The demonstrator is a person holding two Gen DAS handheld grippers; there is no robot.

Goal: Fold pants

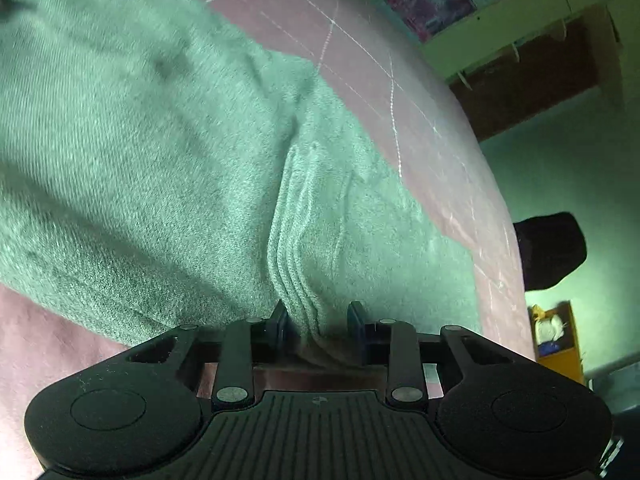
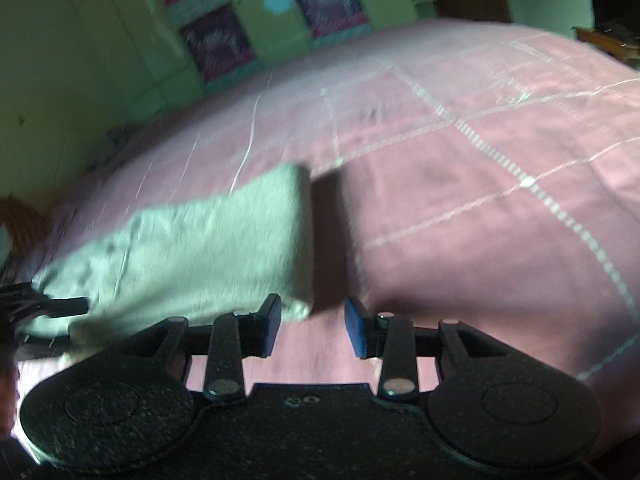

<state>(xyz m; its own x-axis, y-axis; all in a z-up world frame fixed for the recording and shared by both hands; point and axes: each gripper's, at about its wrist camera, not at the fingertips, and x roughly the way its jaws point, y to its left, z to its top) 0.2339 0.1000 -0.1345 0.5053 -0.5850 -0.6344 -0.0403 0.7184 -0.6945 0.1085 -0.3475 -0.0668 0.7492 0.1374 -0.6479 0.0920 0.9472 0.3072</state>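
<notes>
The pale green pants (image 1: 160,152) lie folded in a long band on a pink bedspread (image 1: 400,64). My left gripper (image 1: 318,322) has a stacked edge of several pant layers between its blue pads, and the jaws are closed on that fold. In the right wrist view the pants (image 2: 192,248) stretch away to the left, their near end beside the left pad. My right gripper (image 2: 312,324) is open and empty just above the bedspread (image 2: 460,200), right of the pants' end. The left gripper (image 2: 44,308) shows at the far left edge, at the pants.
The bedspread has thin white grid lines. Green cupboards with dark pictures (image 2: 216,40) stand behind the bed. A dark round object (image 1: 552,248) and a yellow shelf (image 1: 556,336) stand past the bed's edge on the right.
</notes>
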